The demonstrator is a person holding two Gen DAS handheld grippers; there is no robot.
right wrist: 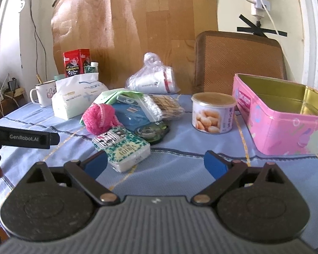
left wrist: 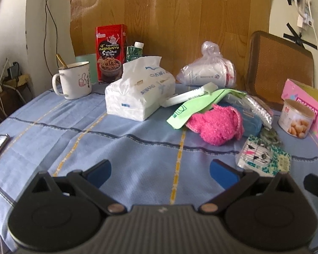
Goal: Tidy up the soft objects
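Nothing is gripped yet. My left gripper (left wrist: 160,170) and right gripper (right wrist: 155,163) both hover over the tablecloth (left wrist: 116,148), jaws spread wide and empty. I judge the first pick is next: the right should reach the small tissue pack (right wrist: 122,148) just ahead, then carry it to the pink tin (right wrist: 286,114). Soft things: one pink puff (right wrist: 100,117), one big tissue pack (left wrist: 137,93), one small.

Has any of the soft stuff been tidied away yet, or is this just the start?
Just the start, it seems. The pink tin looks empty inside. Both tongs, left and right, are open and hold nothing. The pink fluffy cloth, small tissue pack and big tissue pack all lie on the table.
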